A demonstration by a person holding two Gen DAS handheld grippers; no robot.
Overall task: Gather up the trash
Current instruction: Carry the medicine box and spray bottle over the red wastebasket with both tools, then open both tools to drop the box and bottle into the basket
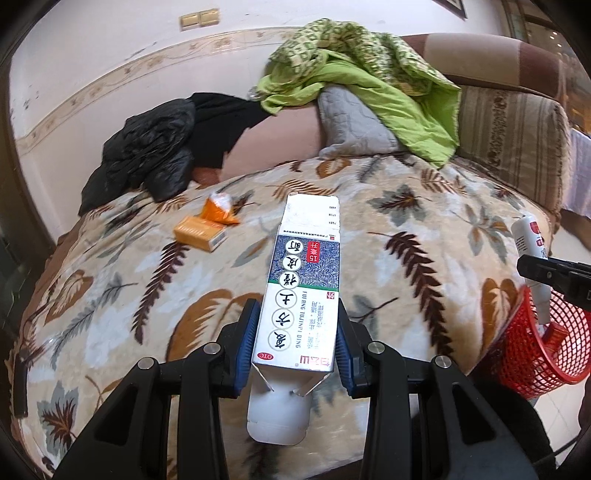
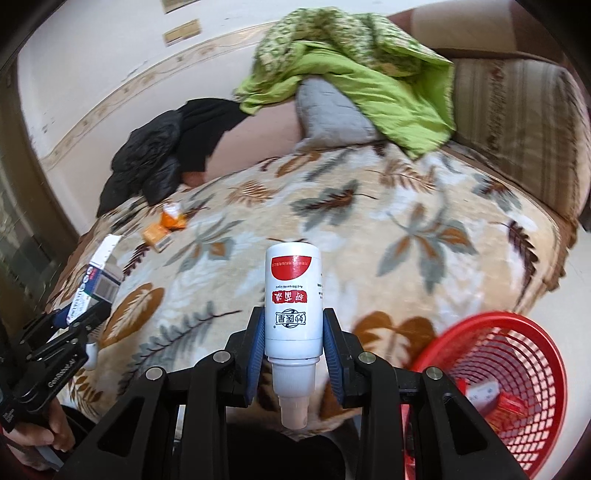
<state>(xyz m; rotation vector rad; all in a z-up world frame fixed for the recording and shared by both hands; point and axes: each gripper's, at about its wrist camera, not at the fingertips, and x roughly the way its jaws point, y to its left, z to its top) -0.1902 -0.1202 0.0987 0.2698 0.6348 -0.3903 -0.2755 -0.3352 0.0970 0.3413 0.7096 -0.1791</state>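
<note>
Medicine box sits clamped in the left hand-held gripper — the right hand-held gripper grips a white spray bottle — both above the bed's near edge.

Home living room: blanket-covered sofa, strewn clothes, wall switches.

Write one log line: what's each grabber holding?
left gripper: shut on blue-white cardboard medicine box | right gripper: shut on white plastic spray bottle | red mesh basket: nearby

The wide middle of the leaf-patterned fleece blanket lay open; an orange cardboard box and crumpled orange wrapper blocked the left-centre, dark clothing the upper left.
</note>
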